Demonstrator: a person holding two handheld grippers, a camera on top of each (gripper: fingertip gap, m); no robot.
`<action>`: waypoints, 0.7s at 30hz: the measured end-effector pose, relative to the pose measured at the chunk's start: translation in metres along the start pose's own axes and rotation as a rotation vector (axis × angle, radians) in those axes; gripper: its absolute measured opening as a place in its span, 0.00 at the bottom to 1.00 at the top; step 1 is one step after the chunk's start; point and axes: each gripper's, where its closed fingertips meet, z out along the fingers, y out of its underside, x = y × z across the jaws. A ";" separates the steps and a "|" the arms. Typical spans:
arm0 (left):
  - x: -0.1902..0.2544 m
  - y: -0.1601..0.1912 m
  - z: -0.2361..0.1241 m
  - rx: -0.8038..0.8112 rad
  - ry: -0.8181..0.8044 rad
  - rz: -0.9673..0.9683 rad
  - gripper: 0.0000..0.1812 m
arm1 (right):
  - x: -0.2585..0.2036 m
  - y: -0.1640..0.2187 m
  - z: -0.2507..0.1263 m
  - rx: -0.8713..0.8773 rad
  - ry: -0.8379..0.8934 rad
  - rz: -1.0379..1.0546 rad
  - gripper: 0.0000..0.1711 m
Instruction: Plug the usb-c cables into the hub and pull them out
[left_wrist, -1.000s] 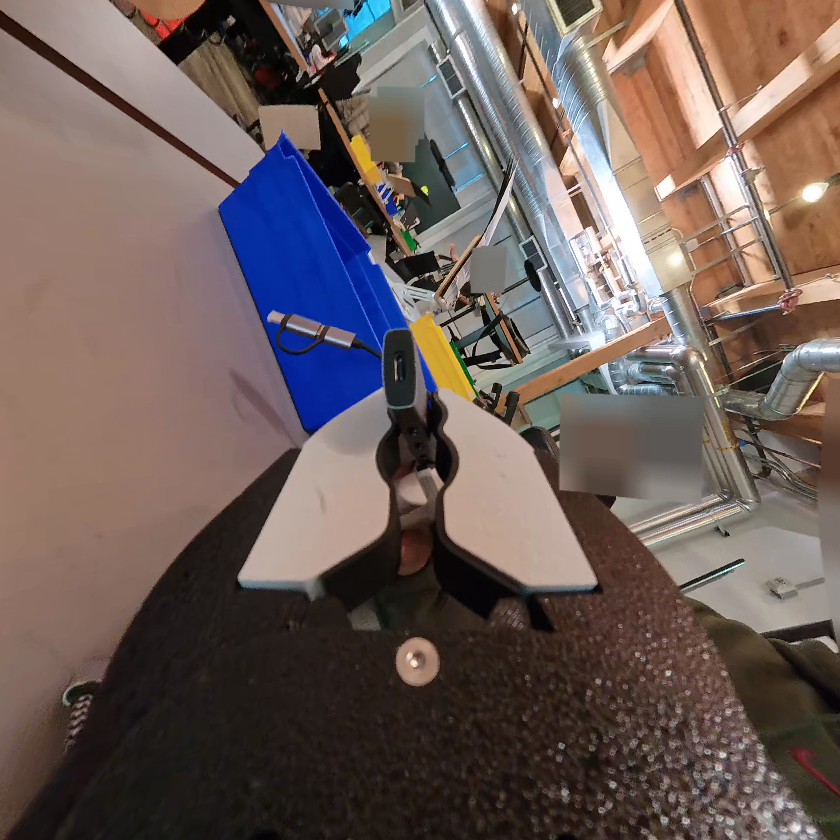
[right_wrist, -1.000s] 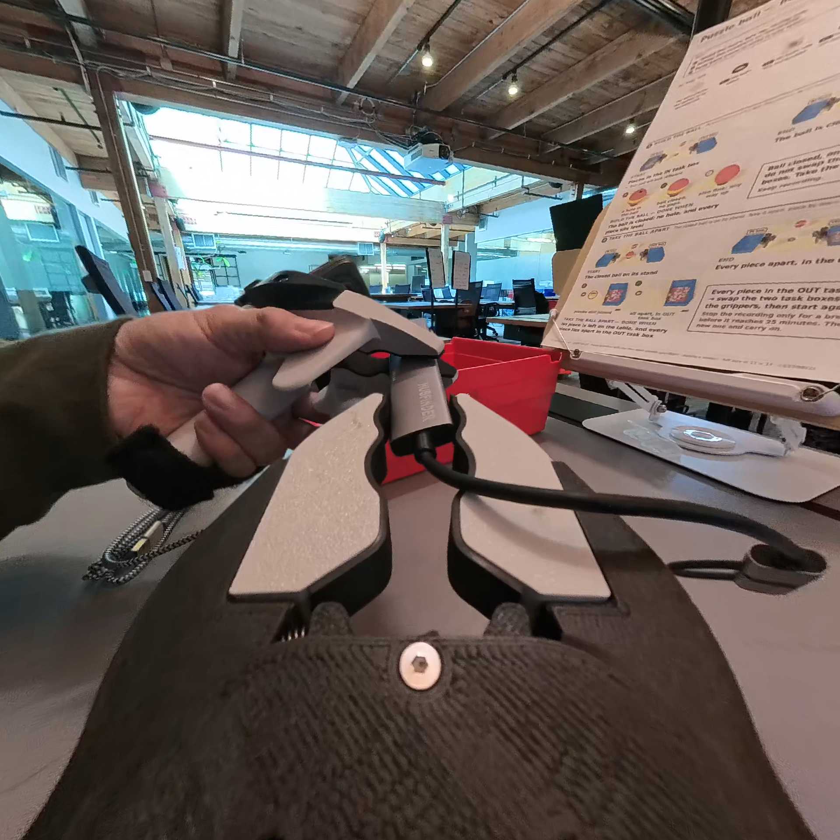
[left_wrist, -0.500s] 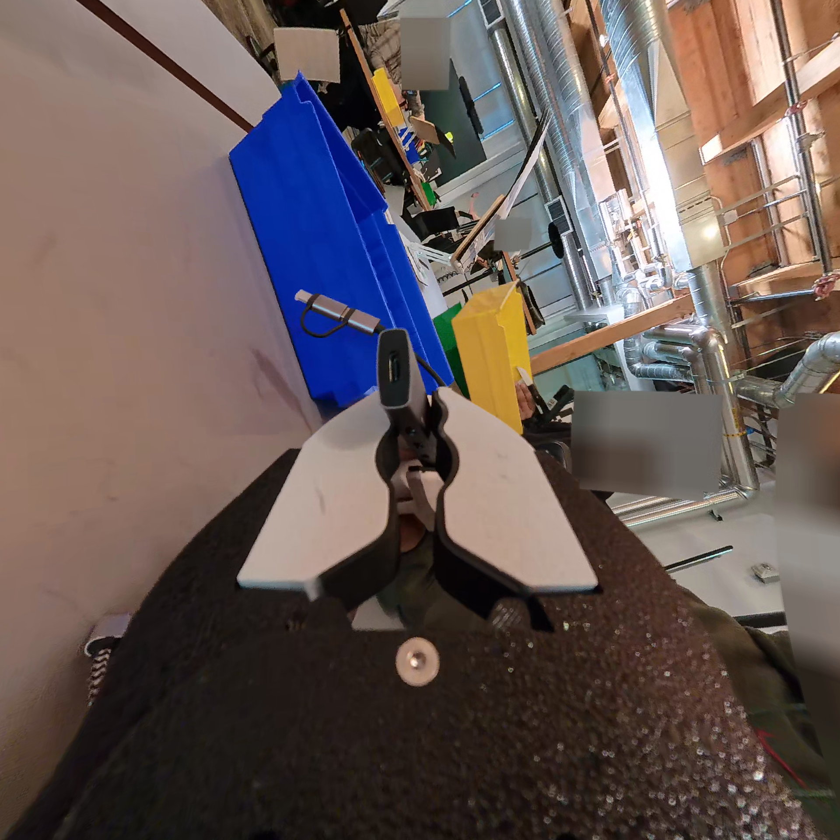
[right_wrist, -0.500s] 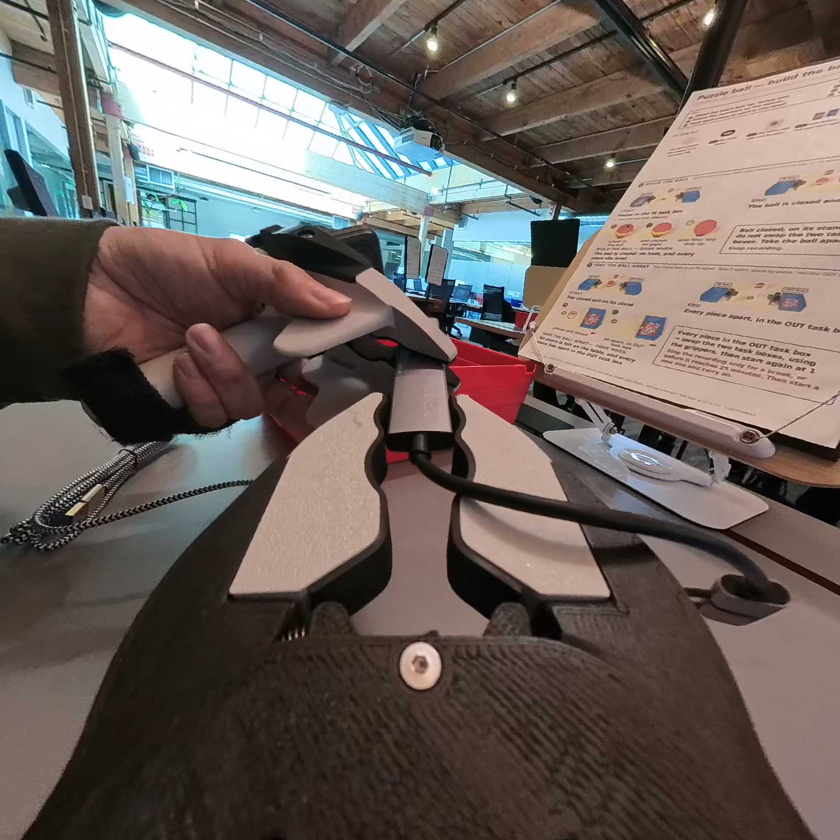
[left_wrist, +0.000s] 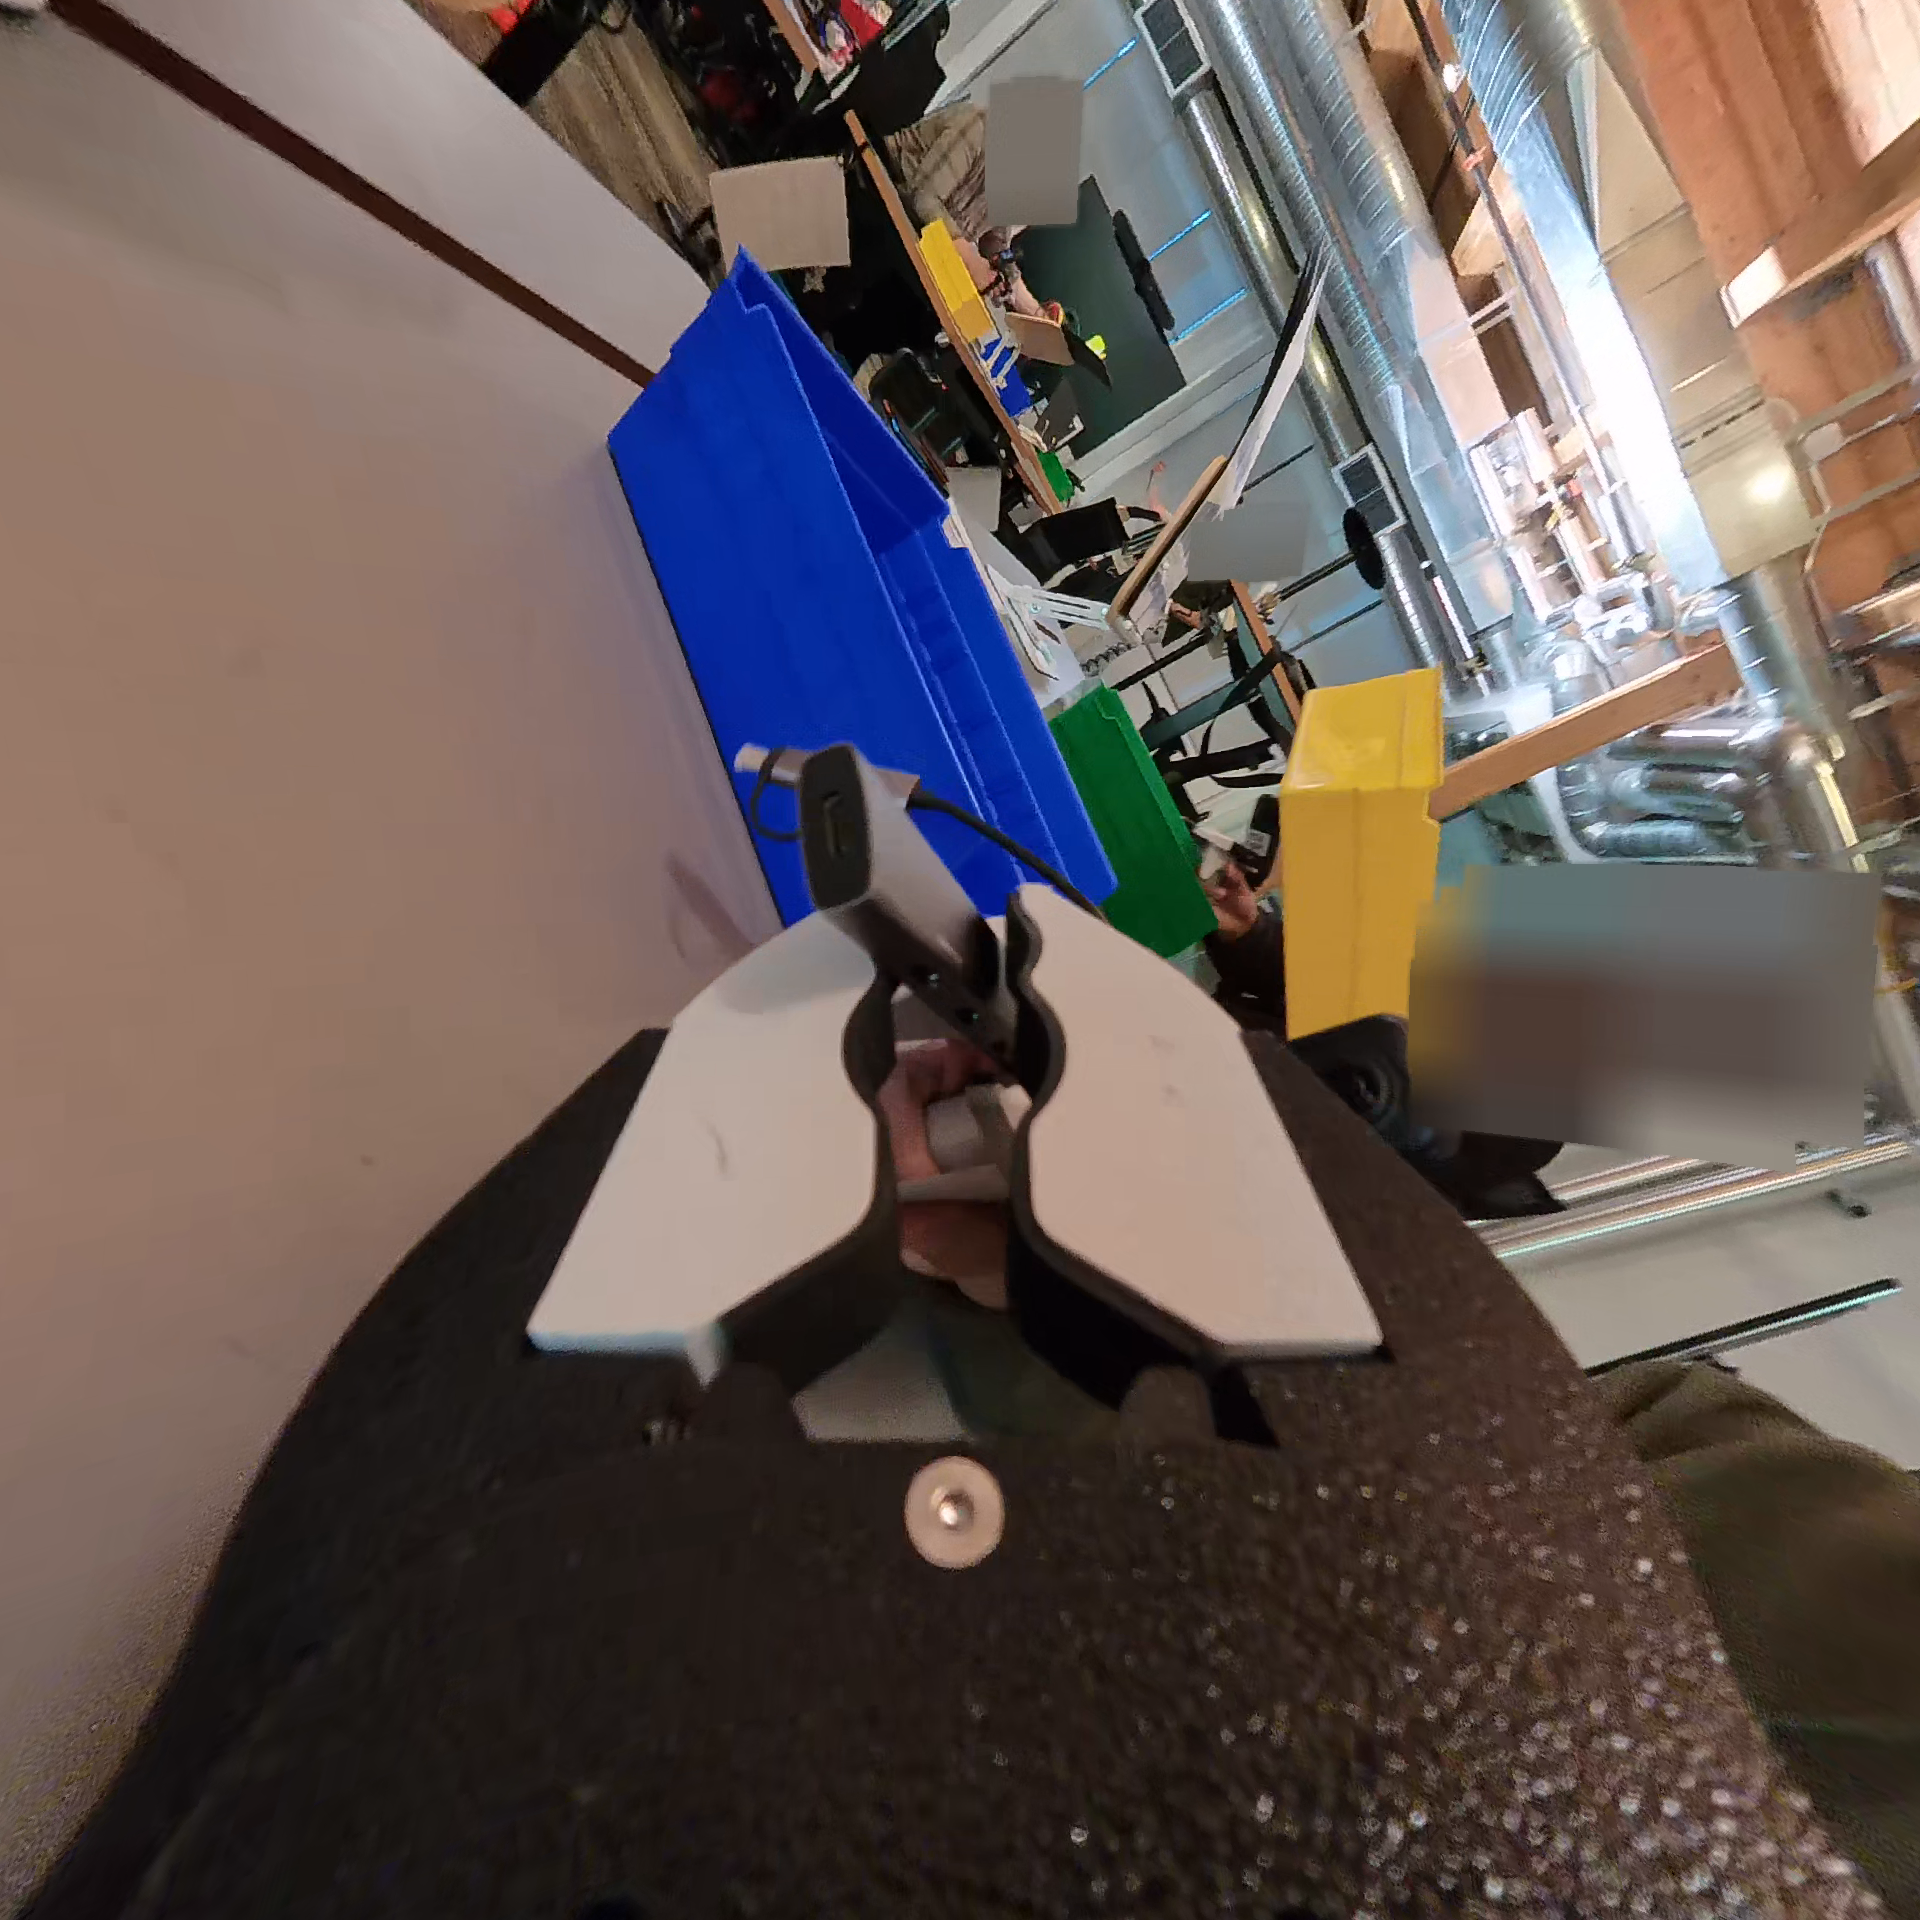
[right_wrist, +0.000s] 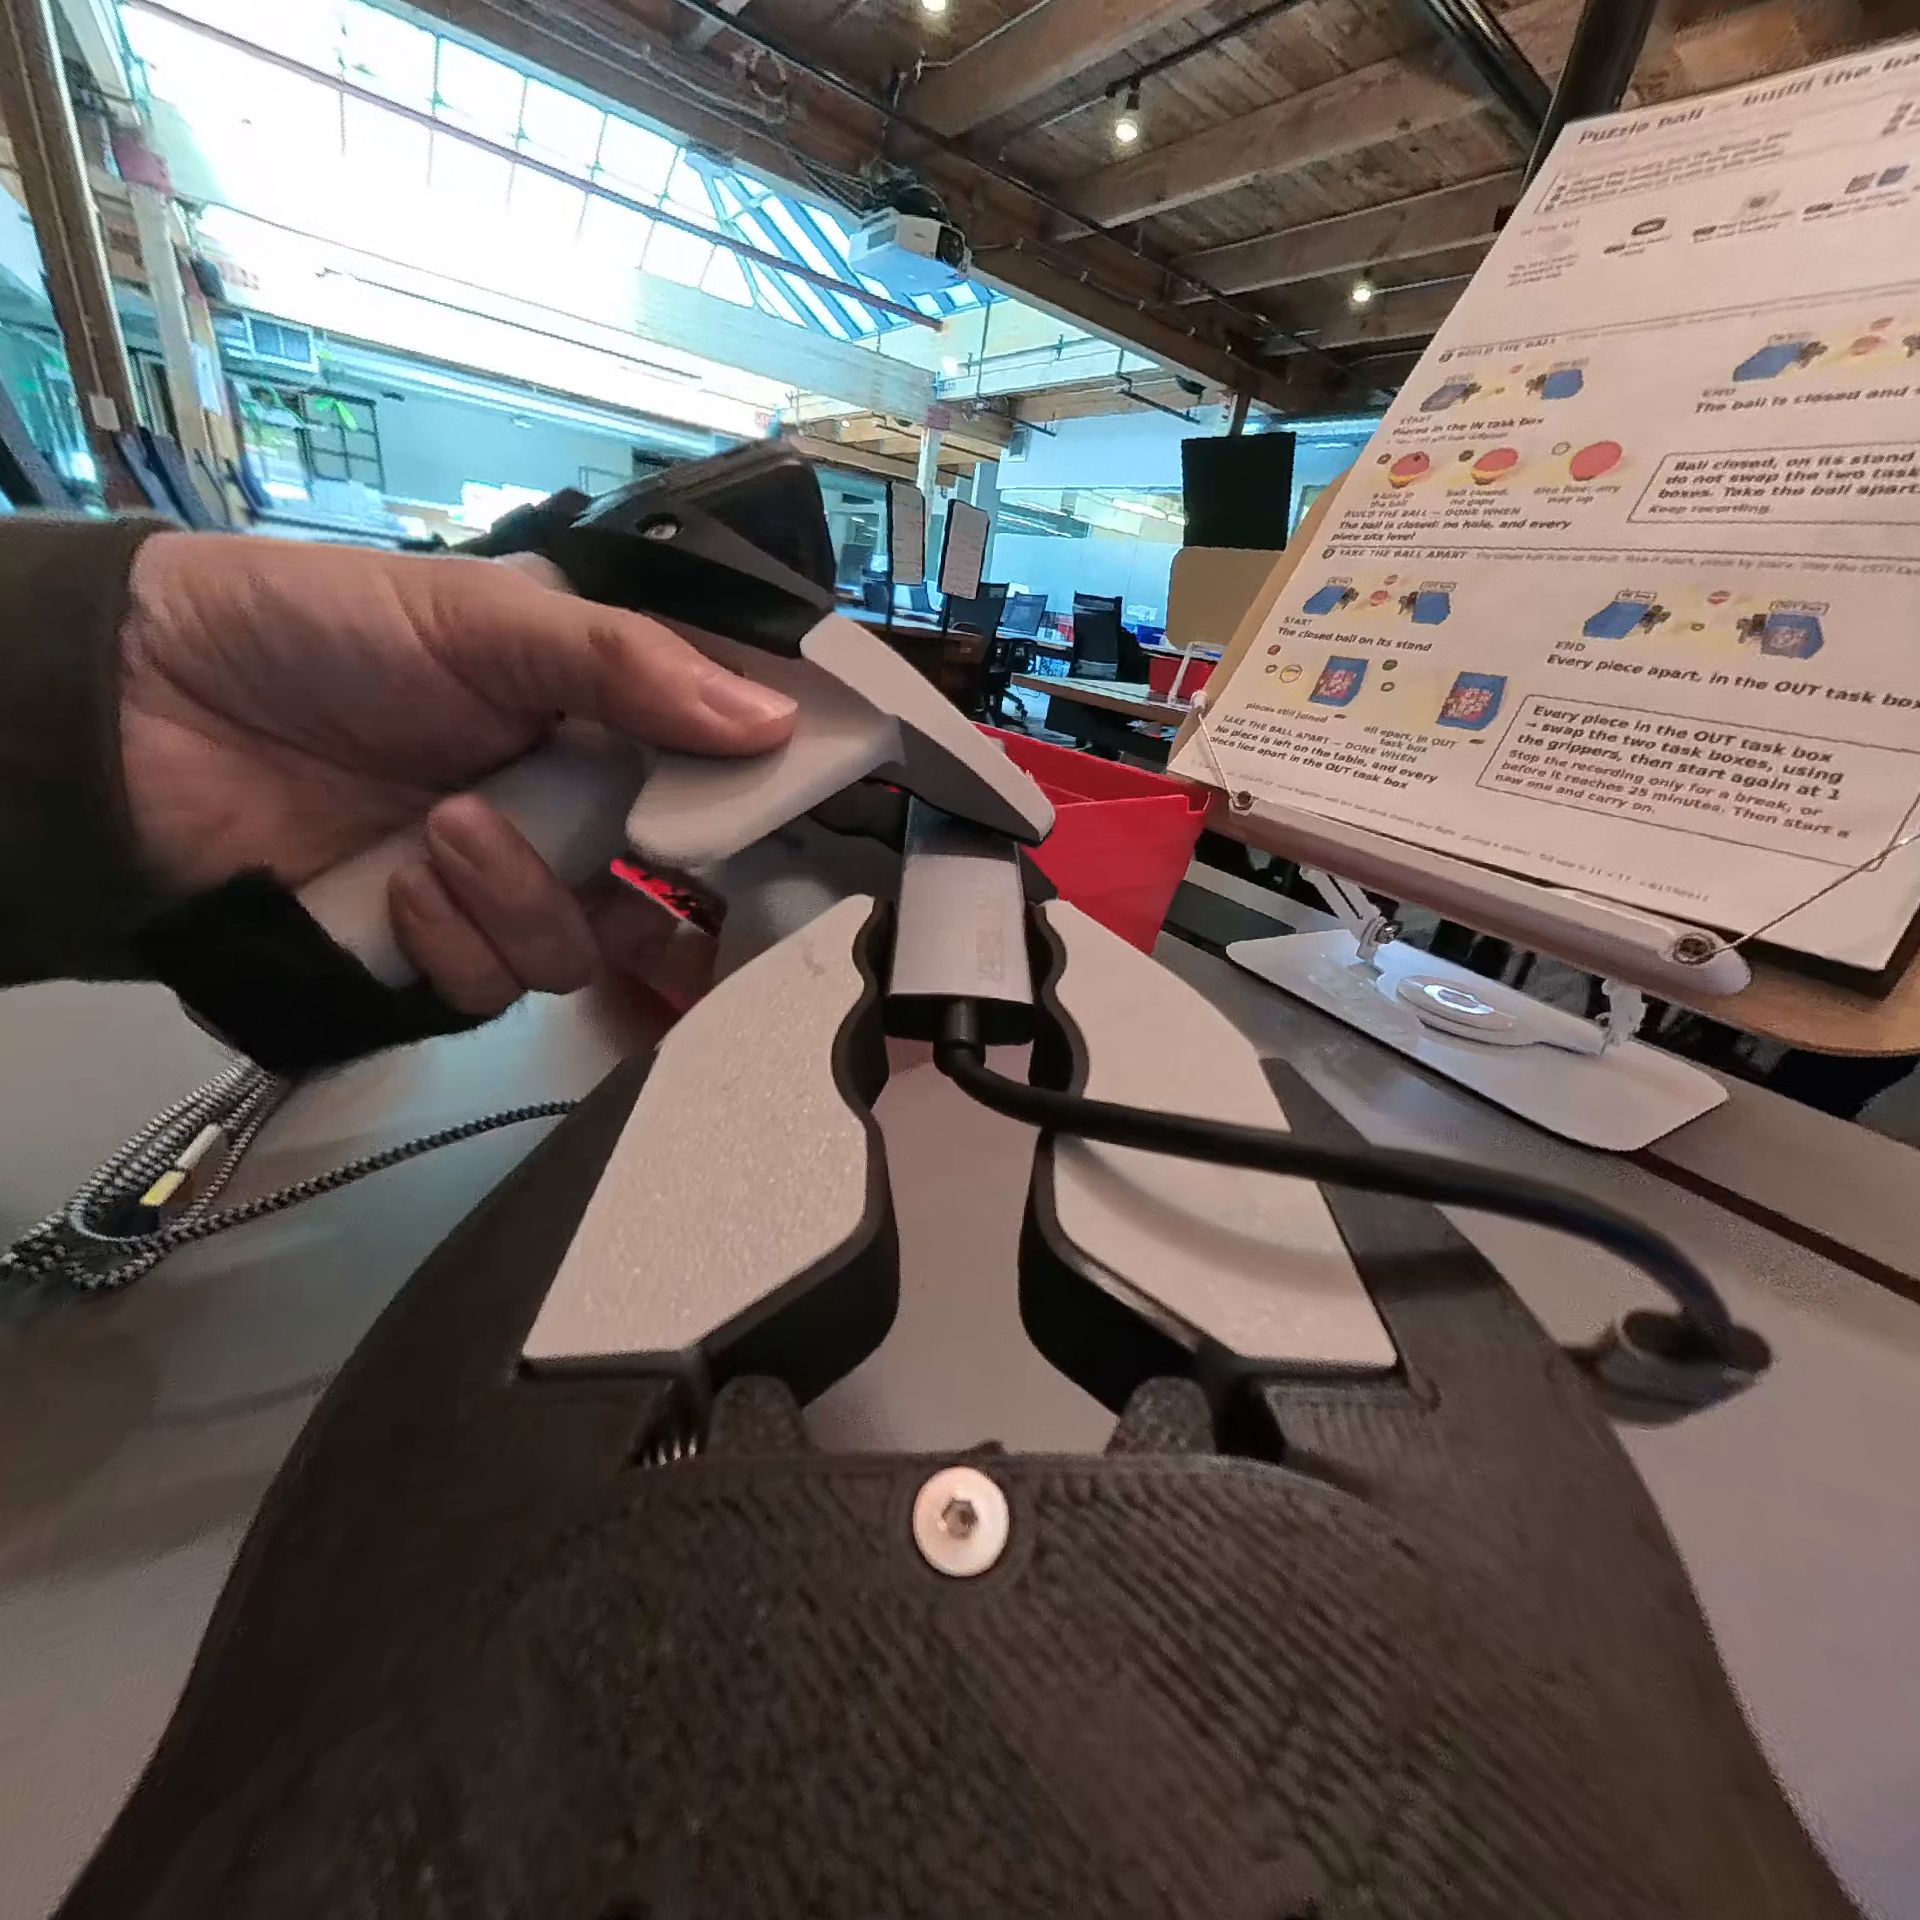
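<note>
A grey hub (right_wrist: 956, 966) is held in the air between both grippers. My right gripper (right_wrist: 956, 909) is shut on its near end, where its black cable (right_wrist: 1299, 1153) leaves and curves down to the table at right. My left gripper (right_wrist: 935, 790), held by a hand (right_wrist: 416, 707), clamps the hub's far end. In the left wrist view my left gripper (left_wrist: 940, 935) is shut on the hub (left_wrist: 873, 862), which leans up and left with an end port showing. A braided usb-c cable (right_wrist: 135, 1205) lies coiled on the table at left, unplugged.
A blue bin (left_wrist: 831, 623) stands on the table behind the hub, with a green bin (left_wrist: 1132, 821) and a yellow bin (left_wrist: 1351, 831) beyond. A red bin (right_wrist: 1101, 831) and an instruction sheet on a stand (right_wrist: 1662, 520) are at the right. Only a small space, under 4 cm, lies between the two pairs of fingers.
The left wrist view has swung, so the hub now leans left in it and the green and yellow bins show more. In the right wrist view the left gripper sits higher on the hub.
</note>
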 end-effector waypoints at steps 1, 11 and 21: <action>0.001 0.000 0.000 0.003 0.000 0.022 0.14 | 0.001 0.000 0.000 0.000 -0.005 0.027 0.14; 0.002 -0.021 -0.037 0.085 -0.121 0.344 0.20 | 0.019 0.002 -0.006 0.016 0.007 0.169 0.14; -0.061 0.031 -0.085 -0.562 -0.474 0.701 0.18 | 0.020 0.003 -0.005 0.018 0.011 0.149 0.14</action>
